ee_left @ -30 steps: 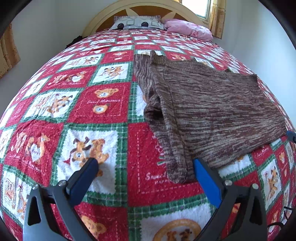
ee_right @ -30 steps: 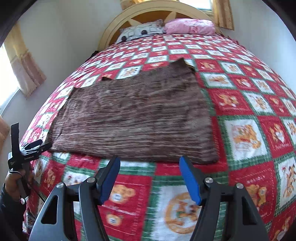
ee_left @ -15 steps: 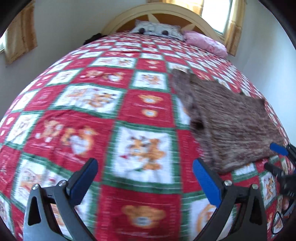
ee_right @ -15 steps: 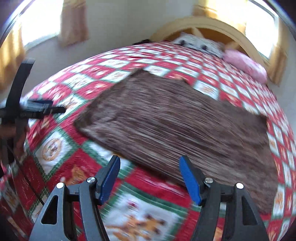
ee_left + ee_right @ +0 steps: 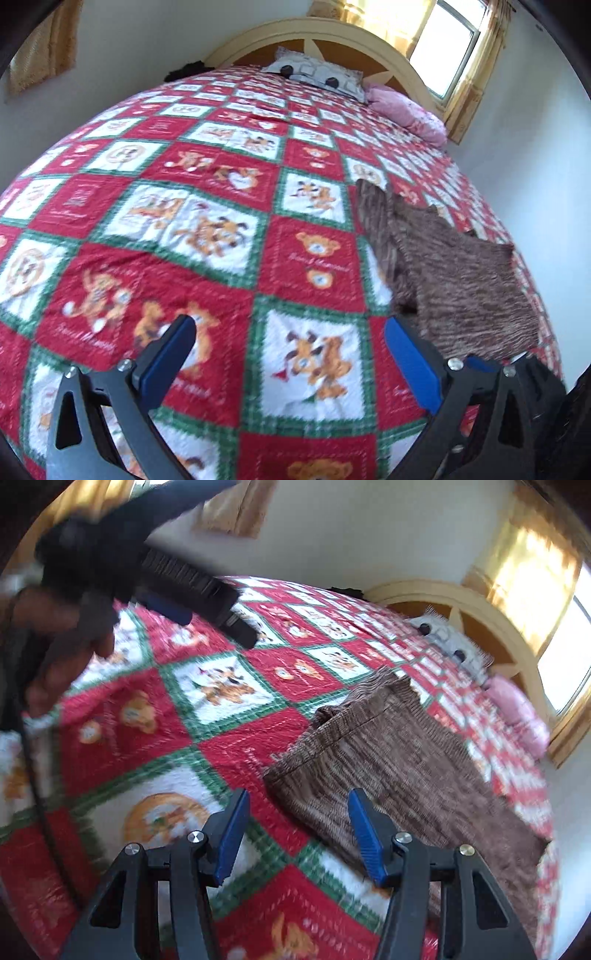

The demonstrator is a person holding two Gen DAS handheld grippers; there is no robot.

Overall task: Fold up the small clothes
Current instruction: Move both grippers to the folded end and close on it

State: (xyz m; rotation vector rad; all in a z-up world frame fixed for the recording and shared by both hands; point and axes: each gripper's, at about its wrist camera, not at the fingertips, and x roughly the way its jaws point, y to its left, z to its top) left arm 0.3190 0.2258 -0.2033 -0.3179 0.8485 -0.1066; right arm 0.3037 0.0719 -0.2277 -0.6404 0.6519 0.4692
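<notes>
Quilt (image 5: 155, 206) in red, white and green bear squares fills most of what we see, broad and bare to the left of the brown knit garment (image 5: 469, 291), which lies flat near the bed's right edge, close to the white wall. Our left gripper (image 5: 290, 350) hangs spread wide over bare quilt, holding nothing, the garment's near corner just beside its right finger. Our right gripper (image 5: 297, 834) is also spread and empty, its fingers straddling the garment's near left corner (image 5: 280, 779) from above. The garment's long axis runs from that corner up toward the headboard (image 5: 476, 605) and pillows (image 5: 317, 74). Cursive lettering on the red squares is too blurred to read.
</notes>
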